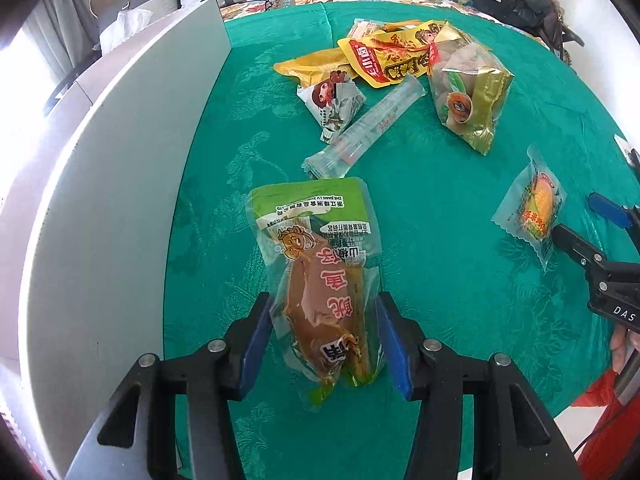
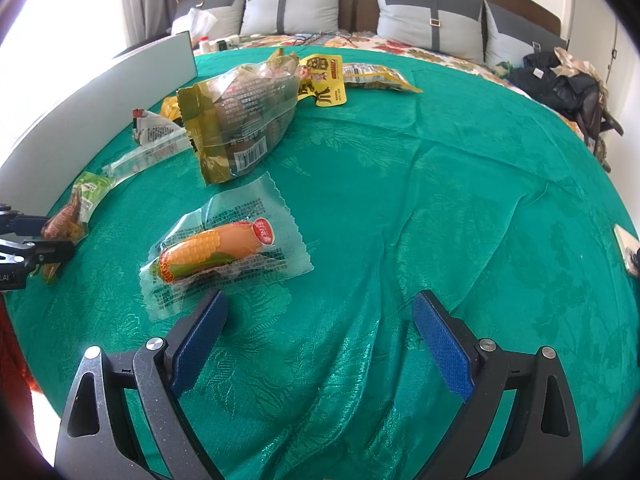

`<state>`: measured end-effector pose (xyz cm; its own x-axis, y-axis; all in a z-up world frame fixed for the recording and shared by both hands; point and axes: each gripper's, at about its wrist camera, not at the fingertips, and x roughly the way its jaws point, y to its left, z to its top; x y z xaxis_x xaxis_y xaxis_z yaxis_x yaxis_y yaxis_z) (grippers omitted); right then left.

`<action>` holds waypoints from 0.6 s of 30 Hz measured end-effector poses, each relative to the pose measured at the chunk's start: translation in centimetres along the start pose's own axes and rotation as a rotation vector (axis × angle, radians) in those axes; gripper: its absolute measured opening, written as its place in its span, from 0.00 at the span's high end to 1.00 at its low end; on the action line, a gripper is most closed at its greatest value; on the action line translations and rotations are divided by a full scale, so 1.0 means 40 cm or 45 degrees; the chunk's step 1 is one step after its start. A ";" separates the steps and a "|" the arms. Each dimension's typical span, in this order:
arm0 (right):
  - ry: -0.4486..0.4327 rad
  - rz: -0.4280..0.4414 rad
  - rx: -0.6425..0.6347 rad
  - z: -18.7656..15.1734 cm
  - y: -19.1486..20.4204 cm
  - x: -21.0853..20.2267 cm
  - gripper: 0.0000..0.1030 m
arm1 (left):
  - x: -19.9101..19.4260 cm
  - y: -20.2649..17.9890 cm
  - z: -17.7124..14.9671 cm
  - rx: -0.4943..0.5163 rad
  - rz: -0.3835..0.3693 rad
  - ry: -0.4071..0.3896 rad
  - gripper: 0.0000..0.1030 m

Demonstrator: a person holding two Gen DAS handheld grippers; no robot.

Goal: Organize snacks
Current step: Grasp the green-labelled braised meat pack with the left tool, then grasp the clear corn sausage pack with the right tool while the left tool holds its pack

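Left gripper [image 1: 326, 340]: blue pads clamp the clear-and-green plastic packet of brown meat snack [image 1: 320, 280], apparently to carry it off the green tablecloth [image 1: 420, 200].
Right gripper [image 2: 320, 344]: jaws spread wide, empty, just beside the clear corn-sausage packet [image 2: 224, 252], probably next.
Other snacks: heaped near the white board [image 1: 120, 160].

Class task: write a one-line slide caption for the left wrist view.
Left gripper jaws close around a green-topped snack pack on the teal cloth, beside a white board, more snacks beyond.
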<state>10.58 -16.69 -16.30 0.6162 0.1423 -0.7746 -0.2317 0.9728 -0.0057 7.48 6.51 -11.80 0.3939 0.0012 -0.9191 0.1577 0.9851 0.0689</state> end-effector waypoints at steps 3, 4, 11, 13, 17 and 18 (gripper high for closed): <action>0.000 -0.001 0.000 0.000 0.000 0.000 0.07 | 0.004 0.002 0.004 0.011 0.002 -0.010 0.51; 0.000 -0.001 0.000 0.000 0.000 0.000 0.07 | 0.004 0.001 0.004 0.015 0.003 -0.012 0.51; 0.001 0.001 0.001 -0.002 -0.001 -0.001 0.07 | -0.002 0.007 -0.007 0.003 -0.027 -0.024 0.51; 0.035 -0.012 0.006 -0.002 -0.005 -0.008 0.09 | -0.005 0.013 -0.009 -0.005 -0.042 -0.030 0.51; 0.137 0.133 0.395 0.012 -0.055 -0.057 0.11 | -0.009 0.030 -0.017 -0.046 -0.089 -0.045 0.51; 0.172 0.190 0.478 0.020 -0.056 -0.055 0.11 | -0.008 0.035 -0.016 -0.065 -0.110 -0.044 0.51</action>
<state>10.34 -19.02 -14.08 0.4867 0.2853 -0.8257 -0.0050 0.9461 0.3239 6.99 7.99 -11.65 0.4118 -0.0891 -0.9069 0.1463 0.9888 -0.0307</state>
